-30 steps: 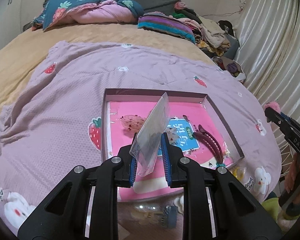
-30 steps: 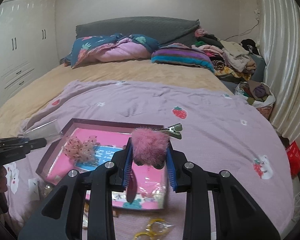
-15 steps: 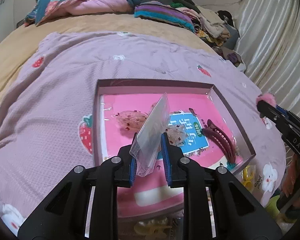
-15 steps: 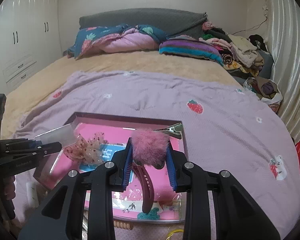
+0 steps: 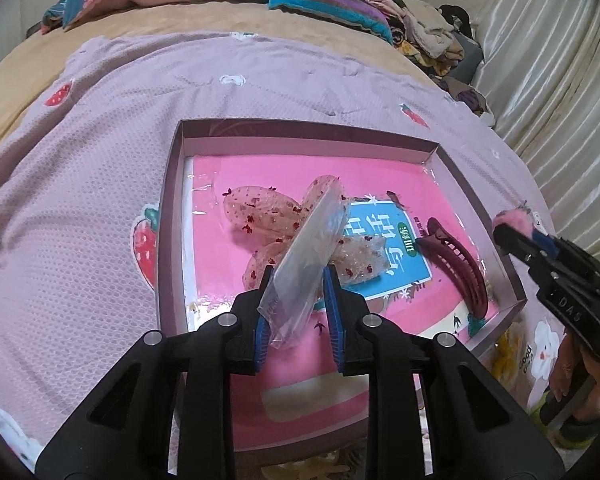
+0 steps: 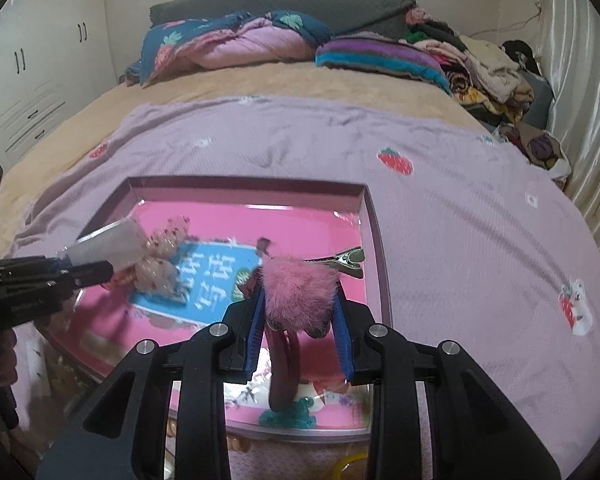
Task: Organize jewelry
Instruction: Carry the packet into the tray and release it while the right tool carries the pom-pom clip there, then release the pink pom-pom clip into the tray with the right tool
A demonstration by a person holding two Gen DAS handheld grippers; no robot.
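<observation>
- The left gripper (image 5: 296, 316) is carrying a small clear plastic bag (image 5: 306, 262) over the near-left part of the shallow box (image 5: 172, 216); its jaws are opening, with the bag between them and leaning on the left pad.
- The right gripper (image 6: 298, 332) is clamping a pink fluffy hair clip (image 6: 300, 294) by its fur ball, above the box's right edge; the metal clip end (image 6: 342, 259) is sticking out to the right.
- Lying inside the box are a sheer dotted bow (image 5: 276, 224) near its middle and a dark red claw clip (image 5: 456, 268) along its right edge.
- The bag is looking thin, limp and slippery, so pinching it low on a flat side seems safest; it should drop lightly.
- The fur ball is soft and squashy and may be slipping easily; the stiff metal clip would give a firmer hold.
- The box floor is showing a blue label (image 5: 384, 252) with large Chinese characters that I cannot read surely; the right gripper's body is bearing "DAS".
</observation>
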